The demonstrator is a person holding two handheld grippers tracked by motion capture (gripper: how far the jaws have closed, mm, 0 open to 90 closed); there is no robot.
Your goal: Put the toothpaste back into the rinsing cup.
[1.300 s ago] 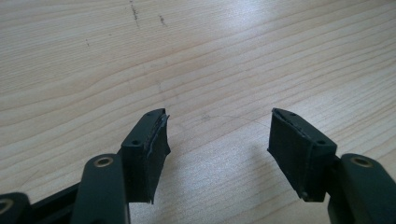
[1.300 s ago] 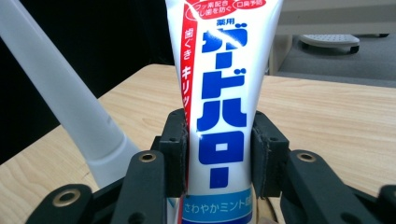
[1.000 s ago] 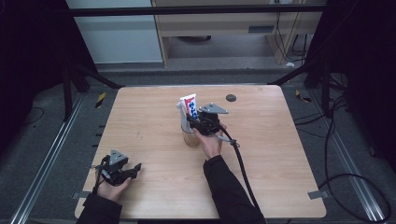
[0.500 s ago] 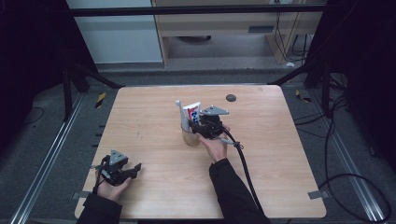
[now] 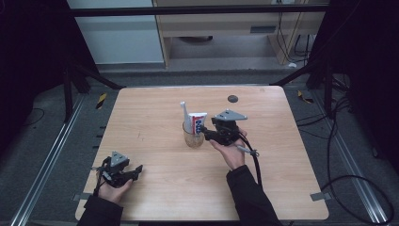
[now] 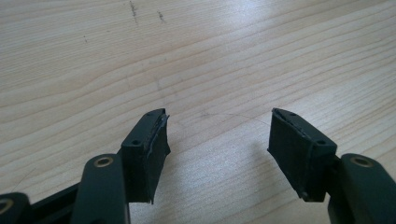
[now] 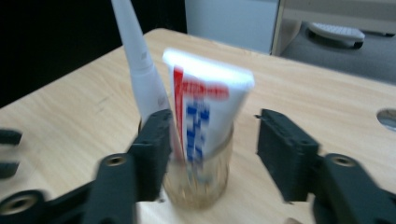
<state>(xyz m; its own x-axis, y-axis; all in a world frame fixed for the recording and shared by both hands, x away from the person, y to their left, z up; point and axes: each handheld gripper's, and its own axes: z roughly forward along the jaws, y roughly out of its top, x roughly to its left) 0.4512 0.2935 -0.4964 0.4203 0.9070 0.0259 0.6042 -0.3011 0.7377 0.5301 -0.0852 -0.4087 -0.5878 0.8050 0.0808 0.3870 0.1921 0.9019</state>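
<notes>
Toothpaste tube point(image 5: 200, 123) and white toothbrush point(image 5: 185, 114) upright in a clear glass cup point(image 5: 193, 136) near the middle of the wooden table point(image 5: 155, 108).

Right gripper point(image 5: 207, 135) sits just right of the cup, held in the person's right hand point(image 5: 229, 150); in the right gripper view its jaws are spread, one on each side of the tube point(image 7: 205, 116) and cup point(image 7: 198, 179), which lie just beyond the tips, and the picture is too blurred to tell whether either jaw touches them. The toothbrush point(image 7: 137, 60) leans behind the tube. Left gripper point(image 5: 134, 170) rests well apart at the table's near left corner in the left hand point(image 5: 113, 186), jaws wide apart over bare wood point(image 6: 210, 70).
</notes>
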